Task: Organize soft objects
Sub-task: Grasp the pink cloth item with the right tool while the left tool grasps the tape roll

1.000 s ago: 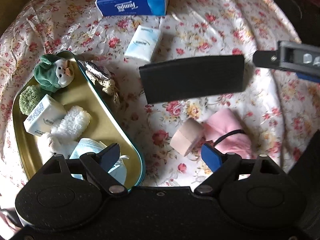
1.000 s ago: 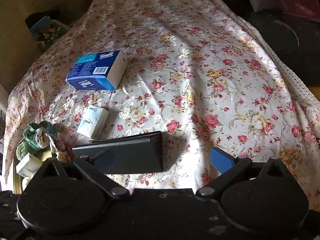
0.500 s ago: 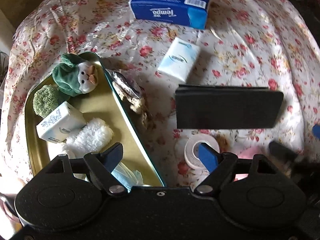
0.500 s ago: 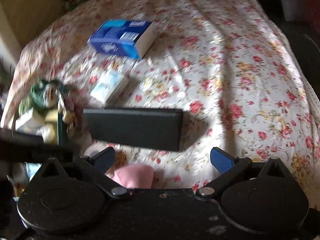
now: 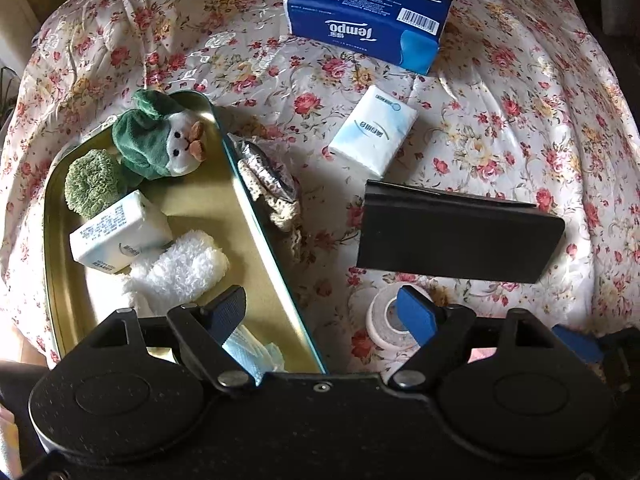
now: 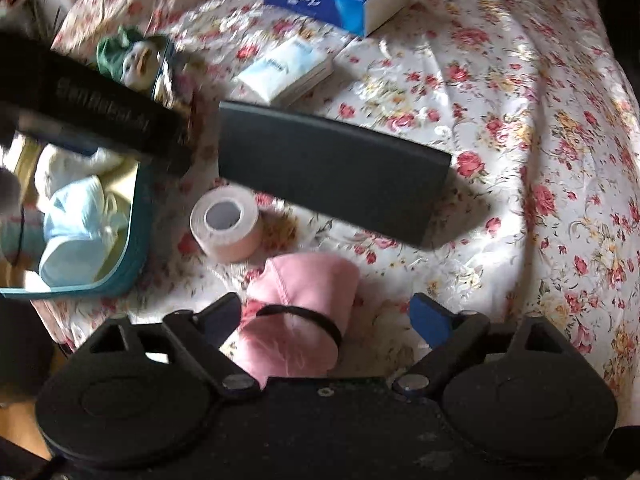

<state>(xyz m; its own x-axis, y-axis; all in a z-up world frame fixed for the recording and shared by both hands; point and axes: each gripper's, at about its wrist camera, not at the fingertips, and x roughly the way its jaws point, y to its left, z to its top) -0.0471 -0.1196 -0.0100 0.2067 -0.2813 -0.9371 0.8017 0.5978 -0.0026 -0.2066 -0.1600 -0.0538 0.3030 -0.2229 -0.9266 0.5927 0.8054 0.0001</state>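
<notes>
At the bottom centre of the right wrist view, the pink cloth roll (image 6: pixel 300 320) lies between the right gripper (image 6: pixel 326 320), whose jaws have just been narrowing without touching it yet. Soft and light; grip beside its black band (image 6: pixel 316 317). The left gripper (image 5: pixel 324 314) gapes empty.

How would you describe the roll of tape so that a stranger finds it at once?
Start at the long black case lying on the flowered cloth. Just below its left end stands the tape roll, beside the tray. It is the only hollow, beige-pink ring; the pink cloth bundle nearby is soft and banded.

sunlit floral cloth (image 5: pixel 520 92)
</notes>
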